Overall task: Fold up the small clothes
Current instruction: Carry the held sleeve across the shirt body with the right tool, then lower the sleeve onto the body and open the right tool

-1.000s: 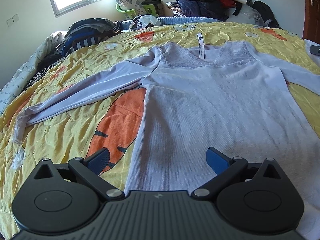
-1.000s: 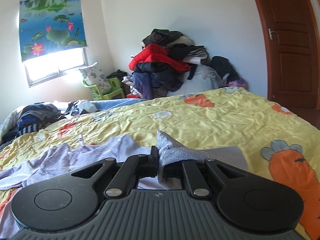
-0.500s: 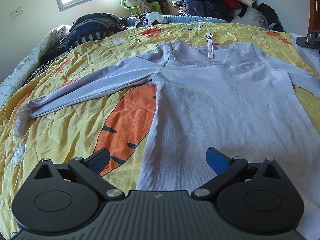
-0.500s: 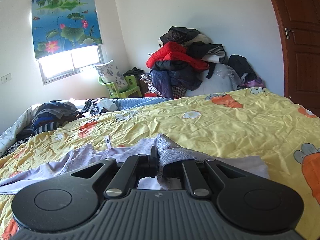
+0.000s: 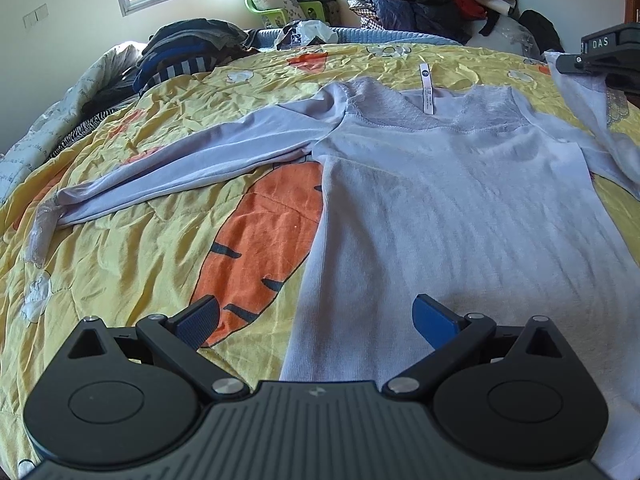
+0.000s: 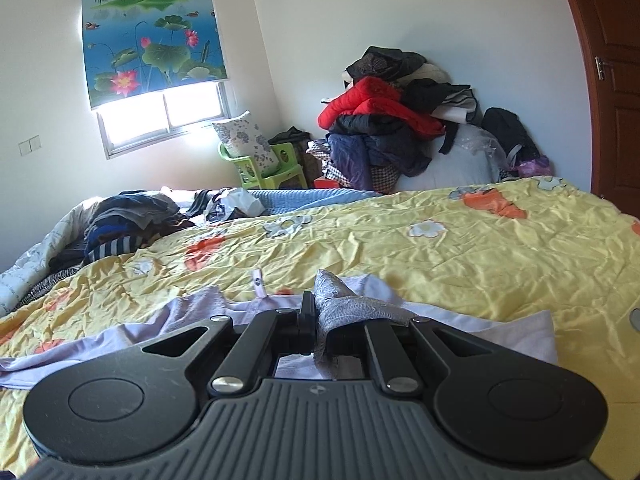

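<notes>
A pale lilac long-sleeved top (image 5: 460, 200) lies flat on the yellow bedspread (image 5: 140, 264), neck label toward the far side. Its left sleeve (image 5: 180, 176) stretches out to the left. My left gripper (image 5: 316, 320) hovers open over the top's lower hem, with nothing between its blue pads. My right gripper (image 6: 320, 312) is shut on the lace cuff of the right sleeve (image 6: 352, 308) and holds it lifted above the bed. In the left wrist view the right gripper (image 5: 592, 60) enters at the upper right edge with the sleeve (image 5: 588, 120) hanging from it.
A pile of dark folded clothes (image 5: 184, 52) sits at the bed's far left. Jackets are heaped (image 6: 392, 120) against the far wall beside a green plastic chair (image 6: 264, 168). A brown door (image 6: 612, 80) stands at the right.
My right gripper has carried the held sleeve cuff leftward over the bed, and it now shows at the upper right of the left wrist view. The left gripper has hardly moved.
</notes>
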`<move>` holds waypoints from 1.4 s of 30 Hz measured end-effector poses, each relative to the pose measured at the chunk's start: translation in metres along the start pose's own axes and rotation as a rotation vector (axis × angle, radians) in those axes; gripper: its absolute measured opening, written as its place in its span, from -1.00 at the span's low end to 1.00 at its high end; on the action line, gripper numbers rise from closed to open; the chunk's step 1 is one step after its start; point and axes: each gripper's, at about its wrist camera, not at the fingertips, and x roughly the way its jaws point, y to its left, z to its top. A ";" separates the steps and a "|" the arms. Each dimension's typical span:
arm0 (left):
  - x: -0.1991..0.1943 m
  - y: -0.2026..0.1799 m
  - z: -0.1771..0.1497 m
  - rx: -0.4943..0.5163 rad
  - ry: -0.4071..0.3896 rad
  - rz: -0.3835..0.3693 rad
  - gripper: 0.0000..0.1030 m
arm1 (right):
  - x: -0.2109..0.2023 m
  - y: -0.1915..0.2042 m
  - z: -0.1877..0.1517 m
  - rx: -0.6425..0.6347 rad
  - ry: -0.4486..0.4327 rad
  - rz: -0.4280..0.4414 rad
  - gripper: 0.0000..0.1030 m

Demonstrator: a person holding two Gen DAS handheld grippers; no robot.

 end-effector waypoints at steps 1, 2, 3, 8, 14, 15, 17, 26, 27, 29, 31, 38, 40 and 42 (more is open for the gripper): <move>0.000 0.001 0.000 -0.002 0.000 0.000 1.00 | 0.001 0.003 0.000 -0.001 0.001 0.003 -0.80; 0.000 0.002 0.000 -0.005 0.001 0.001 1.00 | 0.002 0.006 0.001 -0.003 0.001 0.004 -0.80; 0.001 0.004 0.000 -0.009 0.002 0.001 1.00 | 0.003 0.009 0.001 -0.006 0.001 0.007 -0.80; 0.002 0.010 0.000 -0.017 0.004 0.005 1.00 | 0.009 0.019 0.000 -0.016 0.009 0.016 -0.80; 0.004 0.019 -0.001 -0.034 0.008 0.011 1.00 | 0.019 0.030 -0.006 -0.014 0.035 0.019 -0.80; 0.004 0.021 -0.001 -0.033 0.008 0.013 1.00 | 0.022 0.032 -0.006 -0.008 0.040 0.021 -0.80; 0.003 0.024 -0.002 -0.033 0.003 0.019 1.00 | 0.025 0.036 -0.008 -0.003 0.047 0.025 -0.80; 0.005 0.038 -0.003 -0.054 0.002 0.022 1.00 | 0.048 0.071 -0.015 -0.061 0.077 0.036 -0.80; 0.005 0.039 -0.003 -0.056 0.001 0.023 1.00 | 0.052 0.075 -0.016 -0.065 0.082 0.039 -0.80; 0.005 0.042 -0.004 -0.061 0.003 0.024 1.00 | 0.058 0.085 -0.019 -0.075 0.090 0.046 -0.80; 0.005 0.045 -0.004 -0.067 0.005 0.024 1.00 | 0.065 0.094 -0.023 -0.084 0.100 0.053 -0.79; 0.006 0.055 -0.008 -0.084 0.011 0.025 1.00 | 0.084 0.123 -0.036 -0.108 0.133 0.092 -0.82; 0.006 0.057 -0.009 -0.087 0.014 0.024 1.00 | 0.086 0.129 -0.040 -0.127 0.137 0.102 -0.86; 0.006 0.059 -0.010 -0.090 0.015 0.025 1.00 | 0.086 0.135 -0.043 -0.153 0.139 0.105 -0.90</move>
